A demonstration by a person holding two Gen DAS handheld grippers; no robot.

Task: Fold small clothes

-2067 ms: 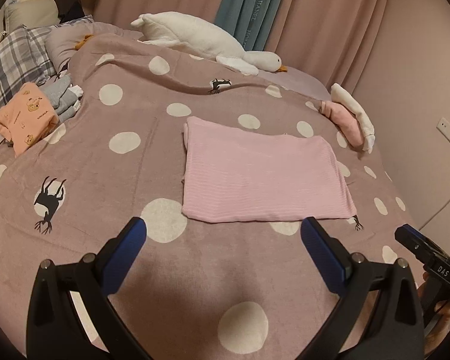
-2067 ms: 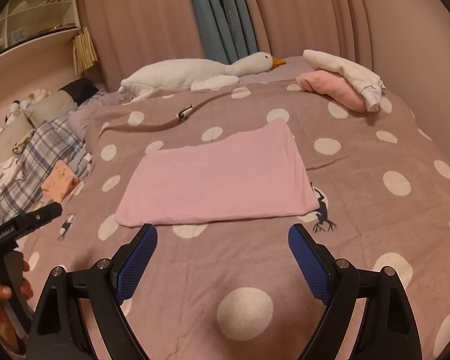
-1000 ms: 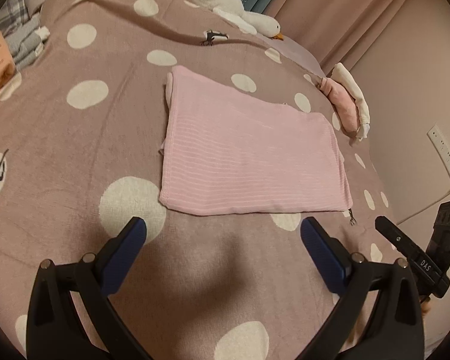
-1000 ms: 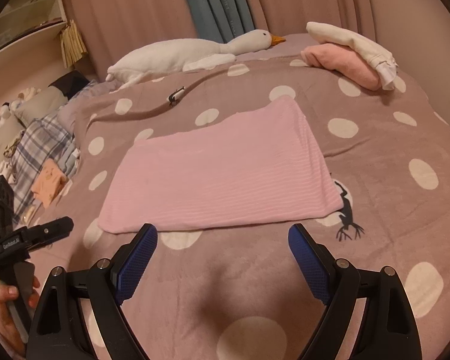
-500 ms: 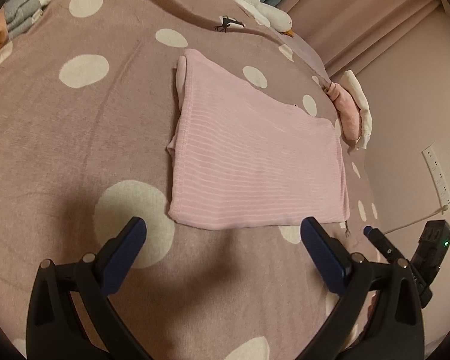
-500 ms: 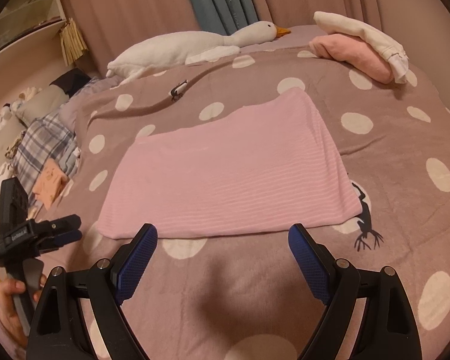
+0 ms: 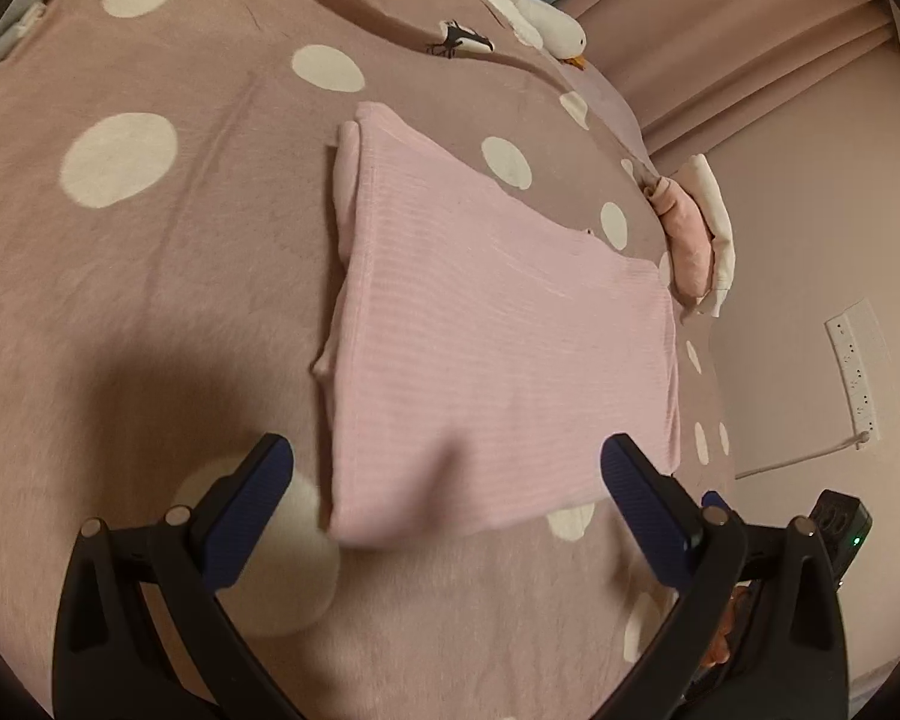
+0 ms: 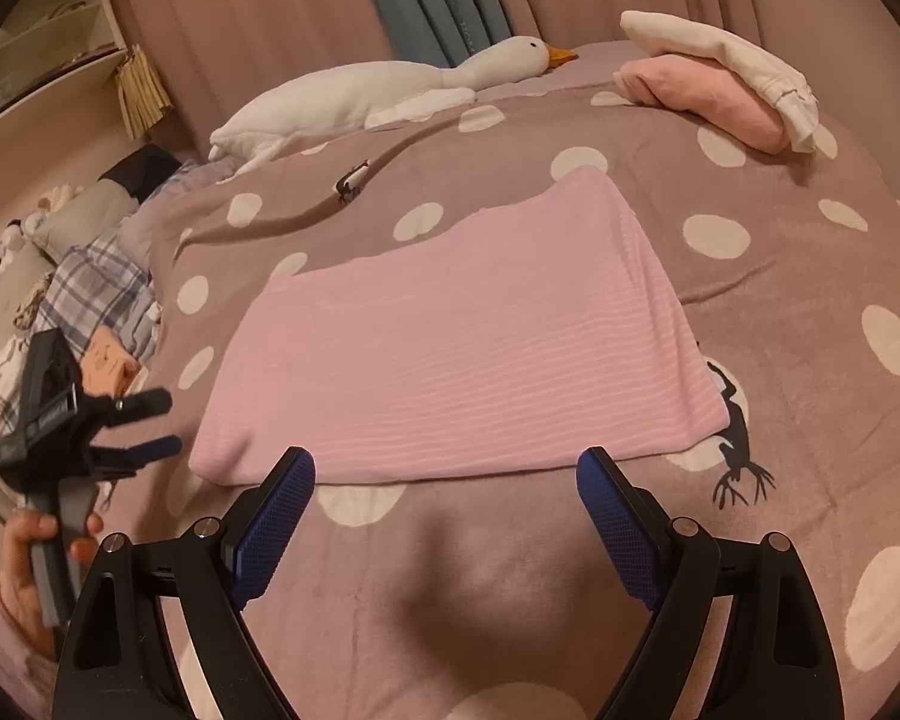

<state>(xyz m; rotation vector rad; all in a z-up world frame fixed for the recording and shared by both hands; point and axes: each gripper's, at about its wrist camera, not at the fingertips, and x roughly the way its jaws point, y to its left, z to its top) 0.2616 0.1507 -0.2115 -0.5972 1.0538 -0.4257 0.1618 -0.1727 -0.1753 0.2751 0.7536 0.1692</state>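
Here, both the left gripper (image 7: pixel 444 474) and right gripper (image 8: pixel 447 483) hover spread wide and empty at the near long edge of the pink garment (image 8: pixel 462 360), which lies crosswise.

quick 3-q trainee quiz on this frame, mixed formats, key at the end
1. True or false: the left tongs are shut on the pink garment.
2. Multiple choice: what lies under the white folded cloth at the far side of the bed? A) a plaid pillow B) a pink folded piece C) a plush goose
3. Fill in: the plush goose has an ______ beak.

Key:
1. False. Both the left and right tongs are open, near the garment's front edge, gripping nothing.
2. B
3. orange
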